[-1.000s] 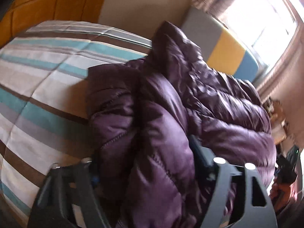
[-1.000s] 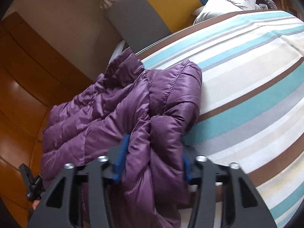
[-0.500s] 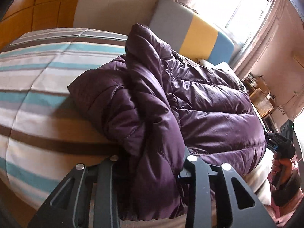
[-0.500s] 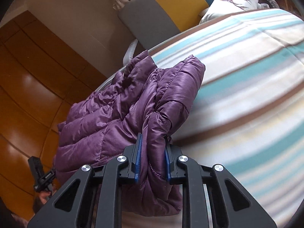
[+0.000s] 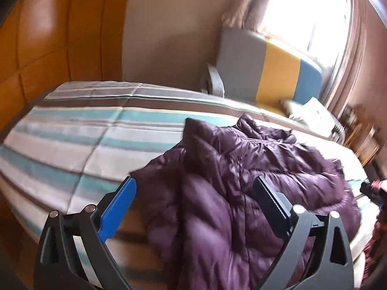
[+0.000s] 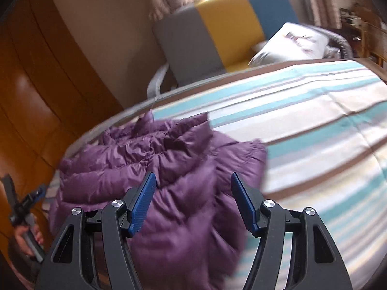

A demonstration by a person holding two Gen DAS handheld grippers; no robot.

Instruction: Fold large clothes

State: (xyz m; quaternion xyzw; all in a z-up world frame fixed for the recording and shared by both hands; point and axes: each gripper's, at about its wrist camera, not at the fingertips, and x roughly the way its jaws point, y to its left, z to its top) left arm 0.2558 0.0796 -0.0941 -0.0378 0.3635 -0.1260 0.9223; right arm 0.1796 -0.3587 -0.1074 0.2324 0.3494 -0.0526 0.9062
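A purple puffer jacket (image 5: 232,181) lies bunched on the striped bed (image 5: 84,130). It also shows in the right wrist view (image 6: 174,169), near the bed's left edge. My left gripper (image 5: 193,188) is open, with its jaws apart over the jacket's near end. My right gripper (image 6: 192,183) is open too and hovers over the jacket's near fold. Neither gripper holds any fabric. The right gripper shows small at the right edge of the left wrist view (image 5: 372,193). The left gripper shows at the left edge of the right wrist view (image 6: 21,207).
The bed cover (image 6: 314,125) has teal, white and brown stripes. A grey, yellow and blue armchair (image 5: 266,70) stands behind the bed under a bright window. A white cushion (image 6: 290,43) lies on it. Orange wooden panels (image 5: 36,36) line the left wall.
Both grippers were shut on folds of the jacket half a second ago. Both have opened and let go, and the jacket has dropped onto the bed. Both views are motion blurred.
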